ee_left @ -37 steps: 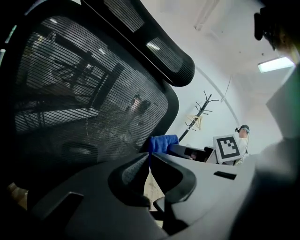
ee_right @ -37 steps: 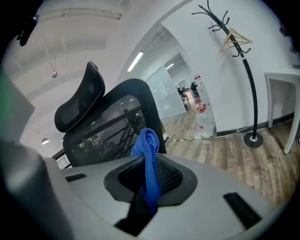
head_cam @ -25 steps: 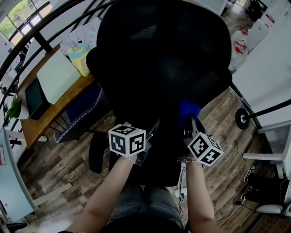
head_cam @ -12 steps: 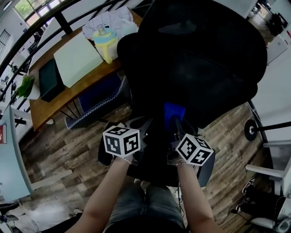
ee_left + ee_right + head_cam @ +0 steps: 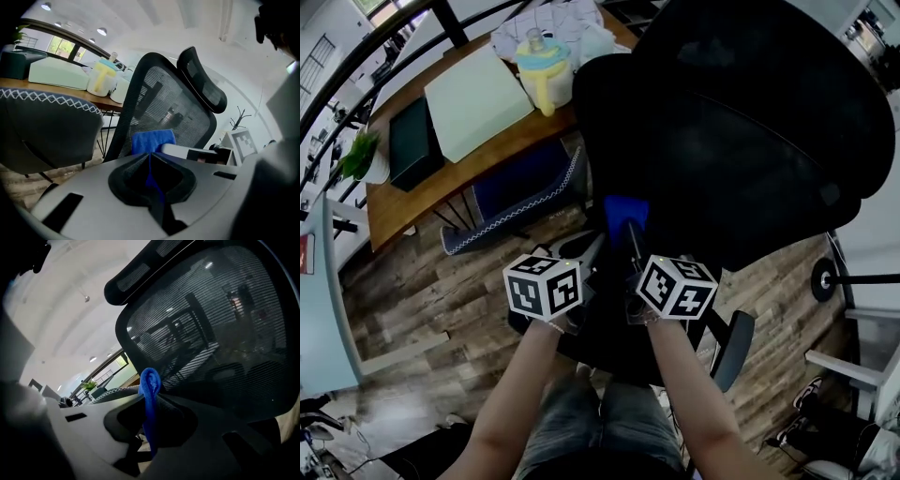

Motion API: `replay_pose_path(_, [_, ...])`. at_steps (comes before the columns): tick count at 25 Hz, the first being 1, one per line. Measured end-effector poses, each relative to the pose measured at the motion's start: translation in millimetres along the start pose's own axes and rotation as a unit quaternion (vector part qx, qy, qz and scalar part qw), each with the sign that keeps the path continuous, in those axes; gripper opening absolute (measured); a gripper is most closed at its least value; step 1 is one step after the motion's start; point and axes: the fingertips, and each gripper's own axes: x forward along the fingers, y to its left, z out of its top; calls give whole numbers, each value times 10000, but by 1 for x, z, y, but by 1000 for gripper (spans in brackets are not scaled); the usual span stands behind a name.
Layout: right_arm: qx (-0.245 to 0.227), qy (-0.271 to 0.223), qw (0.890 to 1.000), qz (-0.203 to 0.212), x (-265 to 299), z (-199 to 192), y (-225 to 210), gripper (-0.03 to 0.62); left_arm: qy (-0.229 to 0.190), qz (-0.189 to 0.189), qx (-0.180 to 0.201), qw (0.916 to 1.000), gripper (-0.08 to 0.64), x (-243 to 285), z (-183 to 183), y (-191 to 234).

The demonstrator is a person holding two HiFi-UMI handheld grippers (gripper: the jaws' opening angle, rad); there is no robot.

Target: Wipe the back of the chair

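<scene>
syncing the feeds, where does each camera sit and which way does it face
Head view: on the head, looking steeply down at the chair; arms, left gripper and right gripper show.
Left gripper view: on that gripper, facing the chair's back; shut jaws show.
Right gripper view: on that gripper, facing the back; jaws grip the cloth.
All share chair and cloth.

The chair back (image 5: 741,141) stands right of the table (image 5: 403,208), which carries a bottle (image 5: 542,70). The cloth (image 5: 623,214) lies before its lower part, just ahead of the left tool (image 5: 594,244) and right tool (image 5: 631,236).
</scene>
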Motion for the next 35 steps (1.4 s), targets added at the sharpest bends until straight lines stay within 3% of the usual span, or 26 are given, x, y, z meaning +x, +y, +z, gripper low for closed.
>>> replay_pose_path(8, [110,102,9997,-184,45,-6,-11,67,17,173,-165,9997,25,4,-1,26])
replay_pose_path(15, [57,213,9986,-485,42,-11,-43,67,277,190,-71,9994,25,16,-14,24])
replay_pose_path(21, [100,175,9983,-546,26,-8,-62,69,274,48,-136,9995,25,28,-19,12])
replay_pose_path(35, [447,-121,9937,-1018,-31,3,-124,69,652,-547,209,9962,25,80,-33,-55])
